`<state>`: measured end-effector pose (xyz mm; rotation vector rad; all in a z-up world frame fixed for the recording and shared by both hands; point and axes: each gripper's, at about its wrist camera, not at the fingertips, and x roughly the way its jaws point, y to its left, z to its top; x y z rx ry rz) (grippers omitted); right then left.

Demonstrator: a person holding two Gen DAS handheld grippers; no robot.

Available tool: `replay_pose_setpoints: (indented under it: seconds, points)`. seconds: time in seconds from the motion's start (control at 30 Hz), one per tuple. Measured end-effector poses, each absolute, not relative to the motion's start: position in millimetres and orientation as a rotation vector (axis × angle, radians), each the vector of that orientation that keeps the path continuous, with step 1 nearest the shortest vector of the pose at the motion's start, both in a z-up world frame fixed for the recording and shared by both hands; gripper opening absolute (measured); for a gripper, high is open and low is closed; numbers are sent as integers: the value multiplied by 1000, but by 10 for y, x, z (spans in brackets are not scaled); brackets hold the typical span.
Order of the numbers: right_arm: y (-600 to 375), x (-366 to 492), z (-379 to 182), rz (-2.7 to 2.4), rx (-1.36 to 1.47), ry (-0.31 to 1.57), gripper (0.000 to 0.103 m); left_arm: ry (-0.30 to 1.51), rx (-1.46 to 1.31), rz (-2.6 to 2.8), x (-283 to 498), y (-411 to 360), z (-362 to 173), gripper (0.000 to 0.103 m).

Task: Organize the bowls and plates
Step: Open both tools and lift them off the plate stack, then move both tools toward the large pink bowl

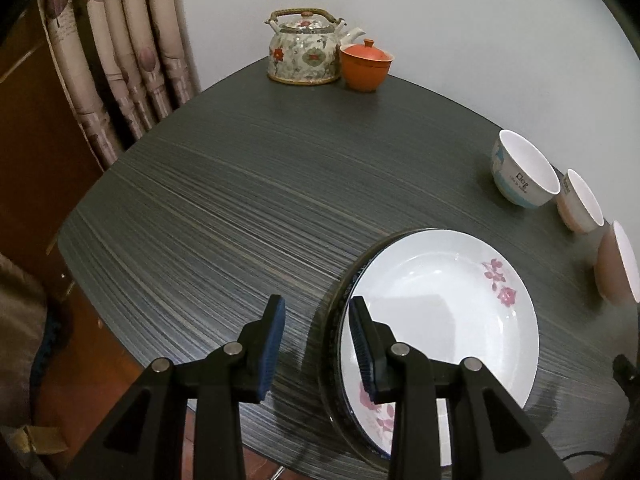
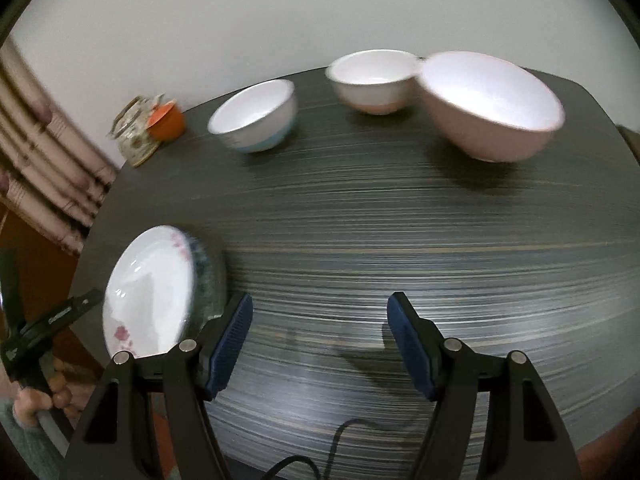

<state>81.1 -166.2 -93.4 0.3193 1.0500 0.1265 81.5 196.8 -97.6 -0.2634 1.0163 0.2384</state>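
While a floral teapot (image 1: 304, 48) and an orange lidded cup (image 1: 366, 65) stand touching at the far corner of the dark striped table (image 1: 224, 184), three bowls line its wall side: a blue-banded bowl (image 2: 254, 117), a peach-based bowl (image 2: 374, 82) and a large pink bowl (image 2: 490, 106). Nearer the front edge of the table sits a rose-printed plate (image 1: 440, 308) stacked on a blue-rimmed plate (image 1: 340, 320). Left gripper (image 1: 316, 344) is spread open, one pad over the plate's rim, gripping nothing. Right gripper (image 2: 320, 344) gapes wide above bare table

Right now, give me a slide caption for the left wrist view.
Left gripper, jaws open astride the rim of the stacked plates, three bowls lined up to the right, teapot beyond.
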Motion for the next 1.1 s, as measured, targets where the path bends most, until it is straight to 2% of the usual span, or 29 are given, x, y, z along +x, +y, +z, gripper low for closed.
replay_pose_setpoints:
  seconds: [0.2,0.27,0.3,0.33,0.67,0.8,1.1]
  points:
    - [-2285,811,-950,33,397,1035,68,1051,-190,227,866,1726,-896,34]
    - [-2475,832,-936,4,412,1028,68,1067,-192,185,920,1576,-826,39]
    - [-2608,840,-928,-10,425,1021,68,1071,-194,171,954,1505,-791,45]
    - [-2694,867,-916,-21,429,1015,68,1069,-200,147,1001,1390,-736,46]
    - [-3305,1185,-807,-76,419,976,68,1111,-156,-188,1634,-20,-411,46]
    - [-3405,1360,-758,-83,396,960,69,1124,-140,-312,1875,-574,-320,50]
    - [-3670,1774,-789,-97,366,961,69,1179,-186,-381,2354,-1292,-427,51]
